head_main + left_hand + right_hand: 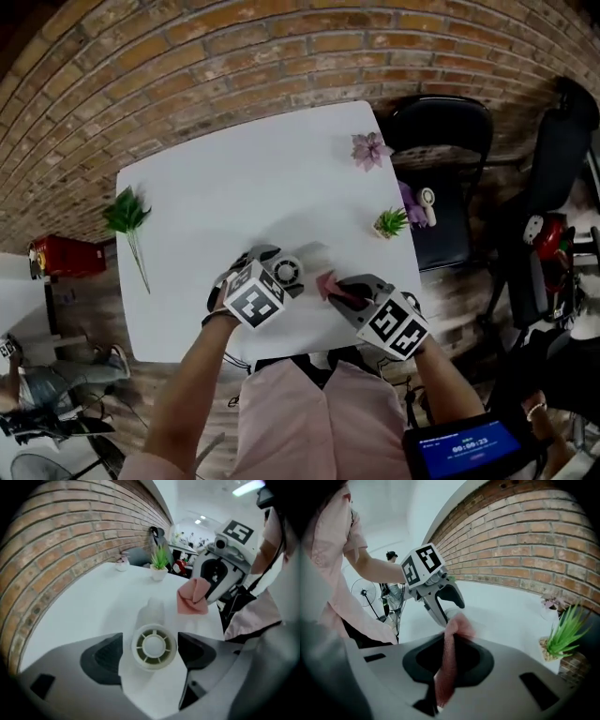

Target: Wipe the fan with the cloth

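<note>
Gripping the fan: the left tongs (pixel 279 274) are pinching the small white fan (pixel 153 646) by its round head, one jaw sitting on each side of it.
Fan's pose: its slotted face is pointing back towards the left tongs' camera, and its handle is reaching away over the worktop (pixel 234 187).
Fan's place: it is sitting near the front edge of the worktop, just ahead of the person's chest.
Right tongs (pixel 349 292): they are pressing together on the pink cloth (pixel 450 658), which is running up between the jaws and bunching in a loose fold beyond the tips.
Cloth and fan: the fold is hanging just beside the fan on its right; a narrow strip of white worktop is showing between them, so they are not touching.
Person: someone in a pale pink shirt is standing at the front edge, both forearms reaching in.
Green sprig (pixel 127 214): it is lying flat near the left edge, well apart from the tongs.
Pink flower (pixel 368 150): it is sitting at the far right corner.
Small potted plant (pixel 389 223): it is standing at the right edge, nearer the right tongs.
Black chair (pixel 441 131): it is standing just off the right side of the worktop.
</note>
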A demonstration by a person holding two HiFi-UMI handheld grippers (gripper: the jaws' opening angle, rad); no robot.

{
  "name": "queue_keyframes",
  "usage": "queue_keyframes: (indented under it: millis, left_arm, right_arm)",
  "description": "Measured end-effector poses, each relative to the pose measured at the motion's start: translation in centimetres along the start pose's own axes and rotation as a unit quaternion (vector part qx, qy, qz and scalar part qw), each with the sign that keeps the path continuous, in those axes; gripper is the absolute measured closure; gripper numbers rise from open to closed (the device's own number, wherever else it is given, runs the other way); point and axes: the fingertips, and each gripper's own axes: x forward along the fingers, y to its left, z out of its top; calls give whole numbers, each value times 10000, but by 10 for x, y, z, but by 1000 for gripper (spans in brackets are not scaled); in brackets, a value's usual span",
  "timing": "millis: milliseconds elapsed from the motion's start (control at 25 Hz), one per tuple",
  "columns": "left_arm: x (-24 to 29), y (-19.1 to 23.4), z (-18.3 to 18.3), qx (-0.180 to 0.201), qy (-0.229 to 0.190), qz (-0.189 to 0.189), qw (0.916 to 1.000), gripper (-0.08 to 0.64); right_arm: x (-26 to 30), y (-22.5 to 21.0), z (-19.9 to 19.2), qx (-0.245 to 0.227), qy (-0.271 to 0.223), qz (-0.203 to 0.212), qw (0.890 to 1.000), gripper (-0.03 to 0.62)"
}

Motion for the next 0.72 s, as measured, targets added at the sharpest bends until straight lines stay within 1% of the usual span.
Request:
queue_keyframes:
  millis: [40,80,120,160,200,240,280,320,360,480,560,600,640,680,720]
  left_arm:
    - [-8,2,1,-294,-263,139,9991,187]
    - [-20,4,5,-596,-588,298,9960,187]
    - [-35,8,12,-892,-977,477,9901,187]
    - [-53,12,22,-1159,-1422,682,9807,187]
    - [-74,17,33,-1376,-1899,918,9678,187]
    - [-96,21,44,-1534,-2374,1190,9518,189]
    - [-120,25,54,-1635,-2811,1506,9336,195]
    - [-143,28,64,-1683,-3183,1862,9142,205]
    - [-166,30,72,-1681,-3479,2237,8948,232]
    - [-227,23,92,-1514,-4037,3253,8416,366]
    - [-260,13,101,-1521,-4347,3729,8055,514]
    - [-273,8,103,-1569,-4490,3891,7889,540]
    - [-285,4,104,-1602,-4589,4031,7754,543]
    - [-295,-1,105,-1599,-4636,4163,7656,543]
    - [-303,-5,105,-1582,-4669,4270,7581,545]
  right_arm:
    - [-4,1,6,24,-100,-57,9999,552]
    - [-9,0,14,57,-224,-144,9996,552]
    - [-15,-2,23,97,-376,-261,9989,552]
    - [-23,-5,34,135,-551,-410,9975,552]
    - [-31,-10,45,166,-743,-587,9954,552]
    - [-40,-16,58,188,-951,-778,9922,552]
    - [-49,-21,72,202,-1173,-969,9882,551]
    - [-58,-26,88,210,-1398,-1146,9833,551]
    - [-67,-29,104,206,-1620,-1299,9780,551]
    - [-94,-28,149,48,-2216,-1601,9619,549]
    - [-111,-21,172,-114,-2510,-1770,9516,548]
    - [-119,-17,181,-180,-2628,-1854,9467,548]
    - [-125,-13,188,-230,-2732,-1925,9422,548]
    - [-131,-9,193,-264,-2821,-1986,9382,548]
    - [-135,-6,196,-285,-2894,-2042,9347,548]
